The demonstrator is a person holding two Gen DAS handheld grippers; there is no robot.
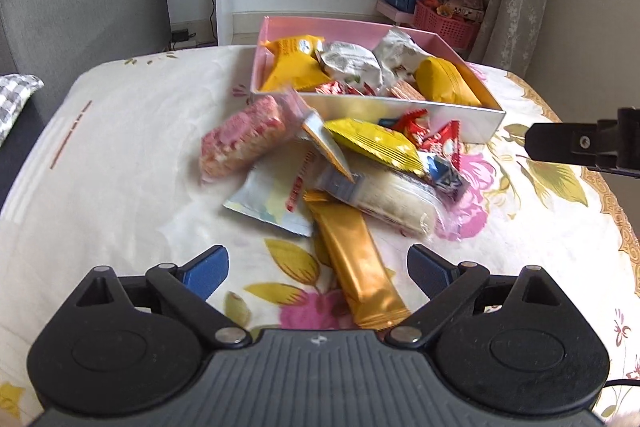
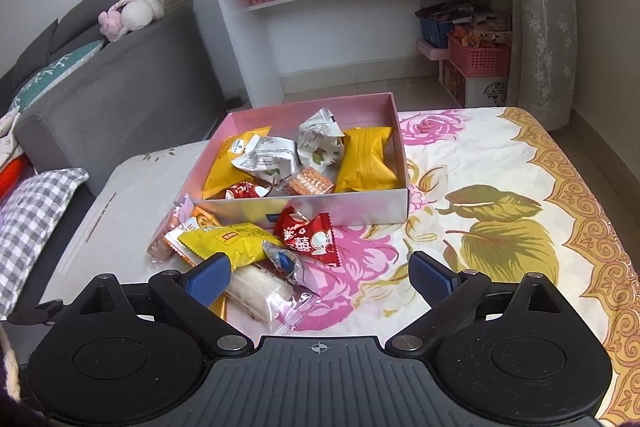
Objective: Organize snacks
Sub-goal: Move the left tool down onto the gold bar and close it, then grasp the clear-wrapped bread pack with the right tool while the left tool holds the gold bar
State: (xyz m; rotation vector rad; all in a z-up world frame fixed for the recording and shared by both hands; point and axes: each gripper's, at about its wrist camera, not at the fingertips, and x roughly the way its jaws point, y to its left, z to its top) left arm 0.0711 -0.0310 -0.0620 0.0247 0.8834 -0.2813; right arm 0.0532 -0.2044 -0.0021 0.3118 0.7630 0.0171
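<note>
Pink box (image 1: 460,115), partly filled, lies ahead of the jaws; loose snack pile (image 1: 340,171) is heaped between box and jaws.

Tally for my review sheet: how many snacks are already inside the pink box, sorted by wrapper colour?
Inside the pink box, counting what shows:
yellow packets: 2
white packets: 2
red candy: 1
orange-brown cracker pack: 1
Total: 6; anything buried underneath cannot be seen.
</note>
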